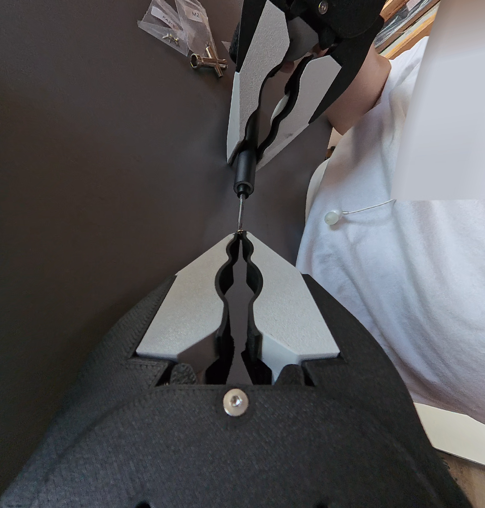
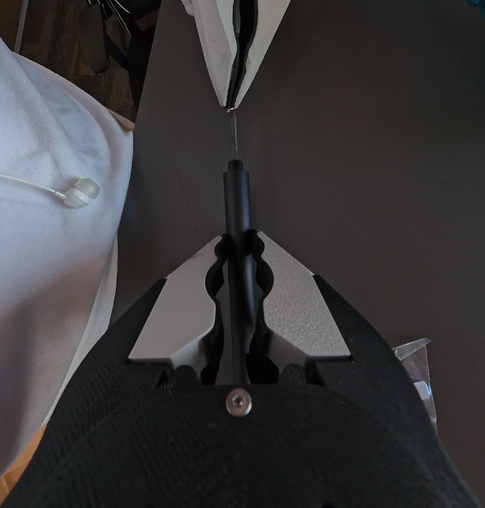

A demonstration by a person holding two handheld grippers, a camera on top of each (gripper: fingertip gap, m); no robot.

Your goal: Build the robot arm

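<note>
My left gripper (image 1: pixel 239 234) is shut on a tiny screw (image 1: pixel 240 231) pinched at its fingertips; only the screw head shows. My right gripper (image 2: pixel 238 236) is shut on a slim black screwdriver (image 2: pixel 237 220), whose handle runs back between the pads. The thin metal bit (image 2: pixel 235 134) points away and its tip meets the screw (image 2: pixel 230 110). In the left wrist view the right gripper (image 1: pixel 247 154) comes in from above with the screwdriver (image 1: pixel 245 171) aimed down at my fingertips. In the right wrist view the left gripper (image 2: pixel 231 105) comes in from the top. Both are held above a dark matte table (image 1: pixel 98 165).
Clear plastic bags with small screws (image 1: pixel 171 38) and a metal cross-shaped key tool (image 1: pixel 208 59) lie at the far side of the table. A person in a white shirt (image 1: pixel 400 275) sits close, with a white earbud (image 2: pixel 80 192) hanging on it. Another clear bag (image 2: pixel 417 373) lies at right. One gripper's finger ends stand about 8 cm off the other's. From the right gripper's tips to the white earbud (image 2: pixel 80 192) is close to 9 cm.
</note>
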